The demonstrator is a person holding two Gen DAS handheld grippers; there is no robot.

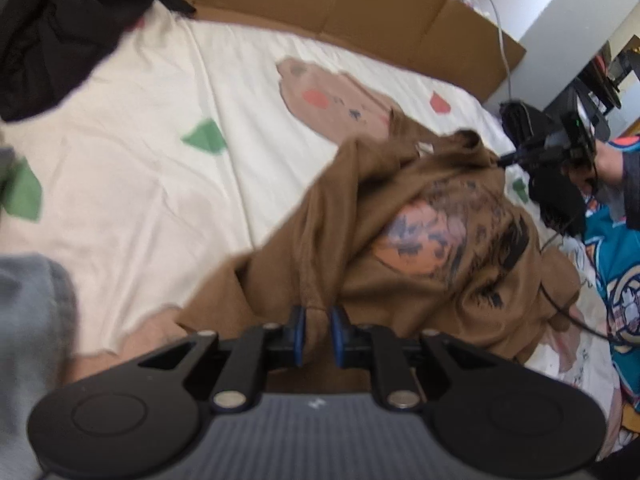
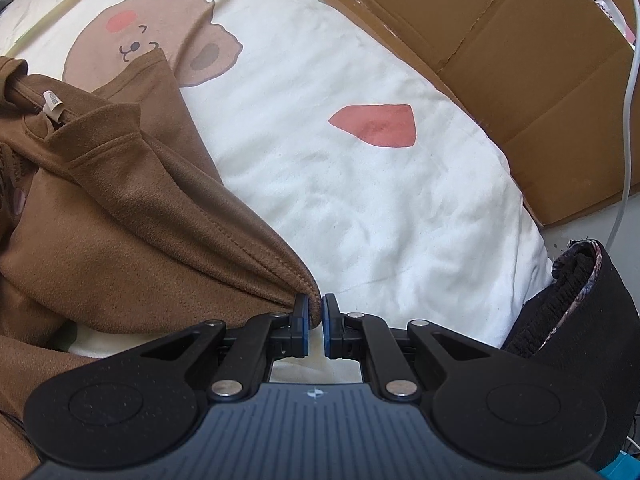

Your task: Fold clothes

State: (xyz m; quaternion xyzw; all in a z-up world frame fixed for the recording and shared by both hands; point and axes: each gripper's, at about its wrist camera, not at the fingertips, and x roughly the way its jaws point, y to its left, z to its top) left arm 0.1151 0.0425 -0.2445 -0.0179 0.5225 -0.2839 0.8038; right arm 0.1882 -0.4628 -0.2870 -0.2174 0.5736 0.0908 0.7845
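Brown shirt (image 1: 420,248) lay bunched on the bedsheet (image 1: 140,168), stretching ahead of the left gripper (image 1: 318,334), whose barely parted jaws straddled a fold, while the right gripper (image 2: 316,330), nearly shut, pinched its corner just to its left.

Left wrist view: sat just behind the left gripper (image 1: 318,330), looked down and forward, very near the brown shirt (image 1: 420,248).
Right wrist view: sat just behind the right gripper (image 2: 315,322), looked steeply down, close to the bed sheet (image 2: 360,200).
Both saw: the brown shirt, the bear print (image 2: 132,60), the cardboard (image 2: 520,60) at the far side.
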